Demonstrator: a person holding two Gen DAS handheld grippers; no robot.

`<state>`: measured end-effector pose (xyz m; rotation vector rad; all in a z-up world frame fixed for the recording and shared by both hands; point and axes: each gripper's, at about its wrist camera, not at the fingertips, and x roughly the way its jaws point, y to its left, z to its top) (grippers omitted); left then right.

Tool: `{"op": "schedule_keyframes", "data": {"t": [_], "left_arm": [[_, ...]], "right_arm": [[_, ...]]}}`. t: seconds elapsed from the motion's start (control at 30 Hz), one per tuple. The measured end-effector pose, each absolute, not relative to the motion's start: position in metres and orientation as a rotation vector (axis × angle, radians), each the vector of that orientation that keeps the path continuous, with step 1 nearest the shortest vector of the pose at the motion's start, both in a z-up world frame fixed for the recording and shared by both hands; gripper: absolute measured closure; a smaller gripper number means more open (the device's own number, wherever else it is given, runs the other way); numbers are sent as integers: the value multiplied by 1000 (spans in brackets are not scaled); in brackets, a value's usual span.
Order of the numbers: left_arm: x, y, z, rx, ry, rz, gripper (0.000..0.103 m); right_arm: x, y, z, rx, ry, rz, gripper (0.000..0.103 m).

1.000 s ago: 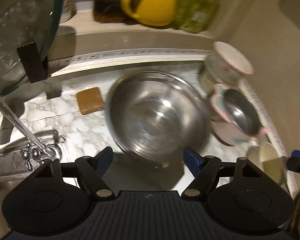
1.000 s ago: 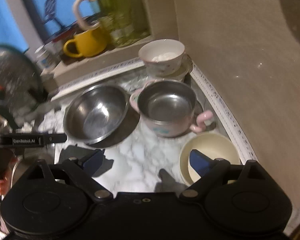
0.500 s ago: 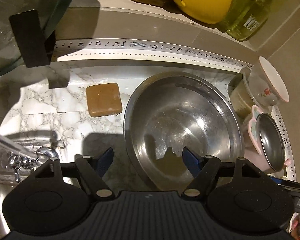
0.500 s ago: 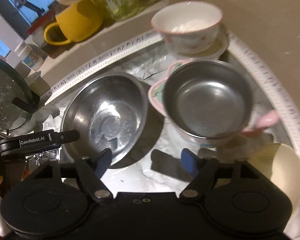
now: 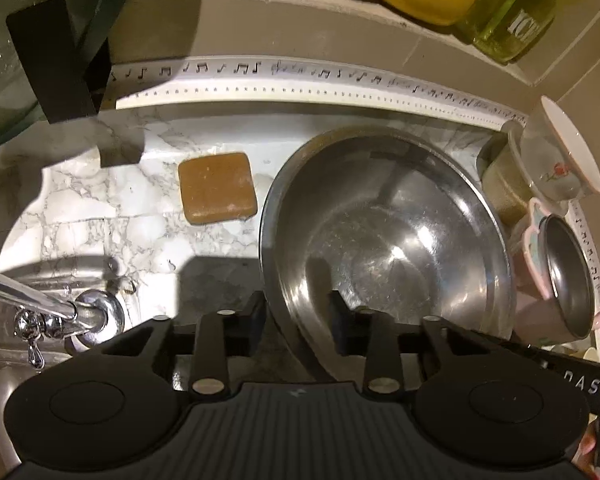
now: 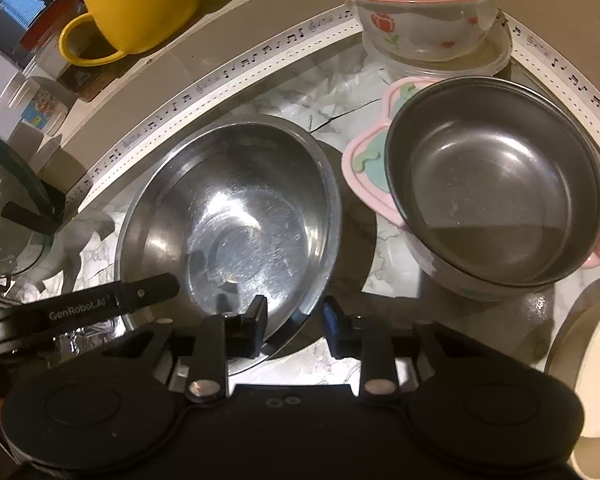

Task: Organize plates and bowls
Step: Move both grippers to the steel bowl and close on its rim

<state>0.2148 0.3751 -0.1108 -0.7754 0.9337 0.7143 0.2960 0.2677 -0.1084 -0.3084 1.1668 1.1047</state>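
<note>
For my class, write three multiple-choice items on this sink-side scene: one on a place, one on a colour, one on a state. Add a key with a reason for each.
1. In the left wrist view, where is the brown soap bar relative to the large steel bowl?
A. inside it
B. on the marble counter, to its left
C. balanced on its rim

2. What colour is the mug on the ledge?
A. red
B. yellow
C. white

3. How does the pink-handled steel bowl stand?
A. mouth up, uncovered
B. upside down
C. covered by a lid

Key:
1 B: the bar lies flat on the marble, apart from the bowl's left side.
2 B: its body and handle are plainly yellow.
3 A: its inner bottom shows from above.
</note>
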Motion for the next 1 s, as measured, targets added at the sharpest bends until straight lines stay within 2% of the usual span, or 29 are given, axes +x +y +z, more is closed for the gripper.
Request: {"op": "schedule_keyframes", "data": {"t": [0.1,0.17,0.5,1.0], "left_arm": [[213,372,-113,-766,946,708,85],[212,369,-113,-757,946,715,86],[189,343,-112,-730,980,687,86],[156,318,-110,-731,1028,639,85]], "right_arm": [[297,267,-110,-297,1172,1103,81],[296,266,-110,-290,1171,1105,84],[283,255,-107,-349,1139,1144,83],[255,218,-110,-410,1199,1193,82]]}}
